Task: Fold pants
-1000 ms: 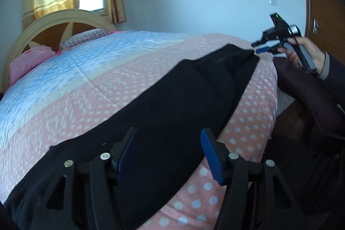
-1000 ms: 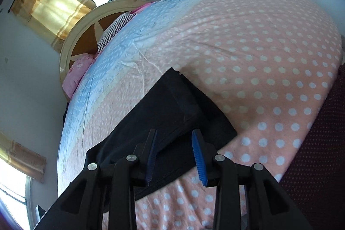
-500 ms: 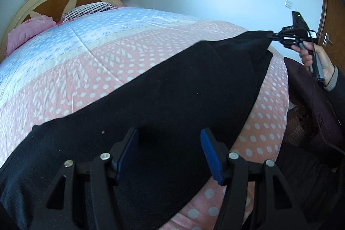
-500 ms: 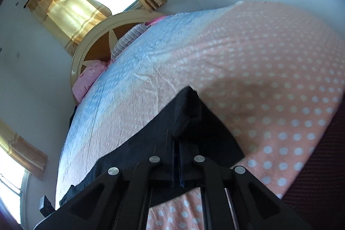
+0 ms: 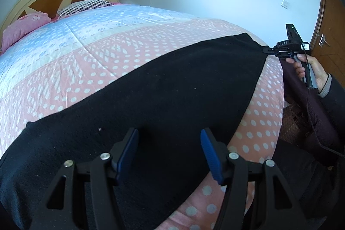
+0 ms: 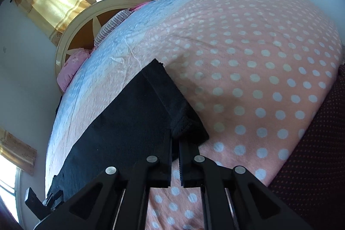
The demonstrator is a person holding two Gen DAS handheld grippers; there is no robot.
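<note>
Pants: black, spread lengthwise across the pink dotted bed, near its edge.
Right hand-held gripper: clenched on one end corner of the pants, the cloth bunched between its fingers; the pull likely takes out slack.
Left hand-held gripper: released, fingers spread above the near end, grasping nothing.
Judgement: flattening before the first fold.
</note>
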